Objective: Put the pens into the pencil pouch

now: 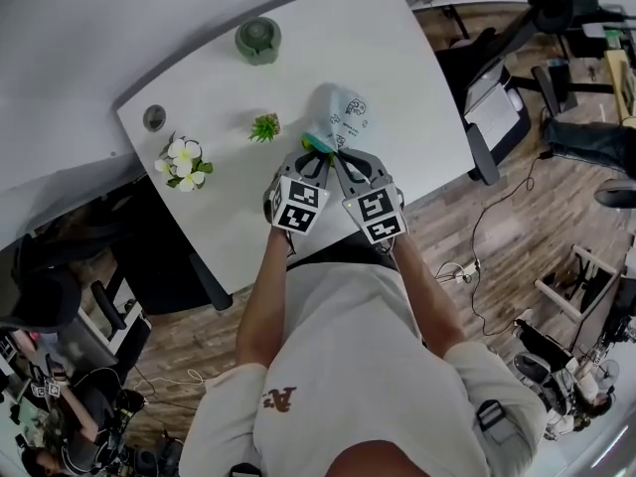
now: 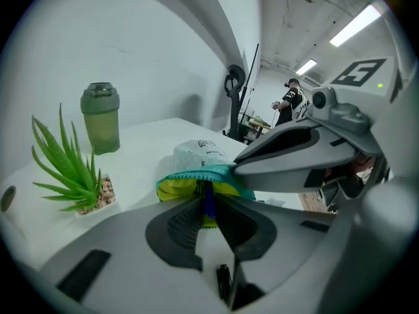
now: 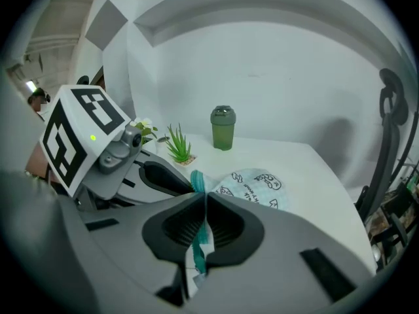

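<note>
Head view: both grippers meet at the pouch [image 1: 340,112] by the worktop's [image 1: 417,58] near edge and cover its mouth.
My left gripper's [image 1: 314,153] jaws are narrow, clamped on a blue pen [image 2: 208,205]; I see only a short stretch, its tip lost against the yellow lining. My right gripper's [image 1: 344,151] jaws are pressed together on the pouch's teal rim. I can't make out what's inside.

One pouch [image 1: 343,112], one pen [image 2: 208,201] — two plants [image 1: 265,126] [image 1: 185,162], one bottle [image 1: 258,40].
</note>
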A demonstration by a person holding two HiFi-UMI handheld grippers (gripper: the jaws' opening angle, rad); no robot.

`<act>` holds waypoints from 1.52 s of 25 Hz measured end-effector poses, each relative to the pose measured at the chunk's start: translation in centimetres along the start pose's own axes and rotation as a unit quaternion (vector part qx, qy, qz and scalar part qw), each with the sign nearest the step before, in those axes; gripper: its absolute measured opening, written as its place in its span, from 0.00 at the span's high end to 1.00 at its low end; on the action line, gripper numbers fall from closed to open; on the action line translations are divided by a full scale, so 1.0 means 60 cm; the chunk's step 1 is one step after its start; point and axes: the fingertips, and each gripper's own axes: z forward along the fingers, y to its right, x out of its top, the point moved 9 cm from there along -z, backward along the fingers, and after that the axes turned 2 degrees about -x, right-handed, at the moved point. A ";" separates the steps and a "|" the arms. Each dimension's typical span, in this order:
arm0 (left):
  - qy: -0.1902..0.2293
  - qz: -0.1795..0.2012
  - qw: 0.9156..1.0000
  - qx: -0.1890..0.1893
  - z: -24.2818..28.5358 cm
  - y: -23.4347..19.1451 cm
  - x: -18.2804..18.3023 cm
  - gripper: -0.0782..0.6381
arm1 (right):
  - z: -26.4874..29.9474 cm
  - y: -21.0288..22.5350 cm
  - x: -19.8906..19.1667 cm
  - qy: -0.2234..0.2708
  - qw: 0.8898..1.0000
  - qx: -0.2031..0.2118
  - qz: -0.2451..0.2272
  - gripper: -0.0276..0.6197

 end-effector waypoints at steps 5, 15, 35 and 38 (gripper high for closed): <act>0.019 -0.017 1.000 0.000 0.012 -0.004 -0.005 0.76 | -0.001 0.002 -0.003 -0.001 1.000 -0.002 0.008 0.94; 0.023 -0.026 0.999 0.010 -0.046 0.010 -0.039 0.66 | -0.005 0.002 -0.006 0.006 1.000 -0.006 0.020 0.94; -0.036 -0.047 0.996 0.063 -0.152 0.072 -0.187 0.69 | -0.016 -0.018 -0.029 -0.002 1.000 0.009 0.006 0.94; -0.049 -0.049 0.995 0.070 -0.159 0.078 -0.209 0.70 | -0.017 -0.019 -0.032 -0.003 1.000 0.011 0.005 0.94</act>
